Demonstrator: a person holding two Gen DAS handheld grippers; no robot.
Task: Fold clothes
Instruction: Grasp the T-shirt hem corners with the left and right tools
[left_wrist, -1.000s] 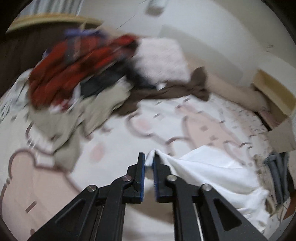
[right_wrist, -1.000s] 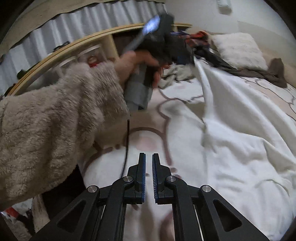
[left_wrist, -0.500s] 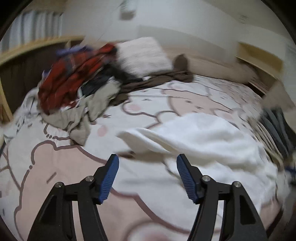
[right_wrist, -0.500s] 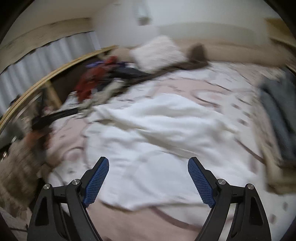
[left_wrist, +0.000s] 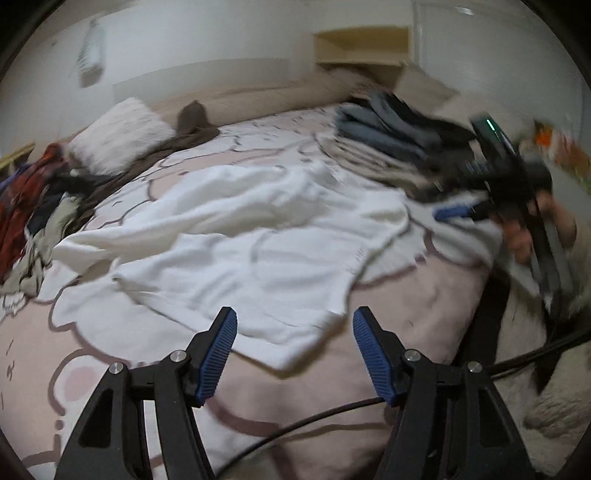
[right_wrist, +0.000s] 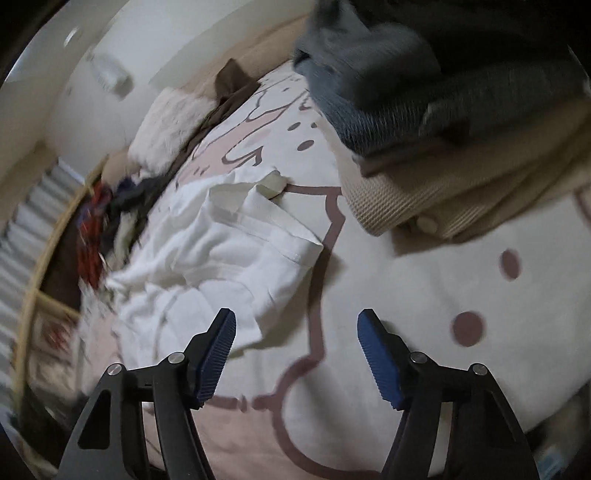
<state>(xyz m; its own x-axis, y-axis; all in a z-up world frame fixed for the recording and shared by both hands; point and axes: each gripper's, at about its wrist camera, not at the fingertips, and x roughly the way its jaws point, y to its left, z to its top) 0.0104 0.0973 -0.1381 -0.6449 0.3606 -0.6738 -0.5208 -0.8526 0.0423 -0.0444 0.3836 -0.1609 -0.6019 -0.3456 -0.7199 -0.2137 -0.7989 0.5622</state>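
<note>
A crumpled white shirt (left_wrist: 243, 236) lies spread on the pink and white cartoon bedspread (left_wrist: 417, 295). My left gripper (left_wrist: 293, 354) is open and empty, just short of the shirt's near hem. The right gripper shows at the right of the left wrist view (left_wrist: 480, 206), held in a hand, blurred. In the right wrist view the shirt (right_wrist: 236, 240) lies to the left, and my right gripper (right_wrist: 295, 354) is open and empty above the bedspread (right_wrist: 424, 314), beside the shirt's edge.
A stack of folded grey and beige clothes (left_wrist: 391, 136) sits at the right; it also shows in the right wrist view (right_wrist: 424, 122). A heap of unfolded red and dark clothes (left_wrist: 33, 199) lies at the left. A fluffy pillow (left_wrist: 118, 136) and a brown garment (left_wrist: 192, 125) lie by the wall.
Both grippers went from shut to open. The left one let go of the white shirt, which dropped flat onto the bed. The right gripper swung right toward the folded stack.
</note>
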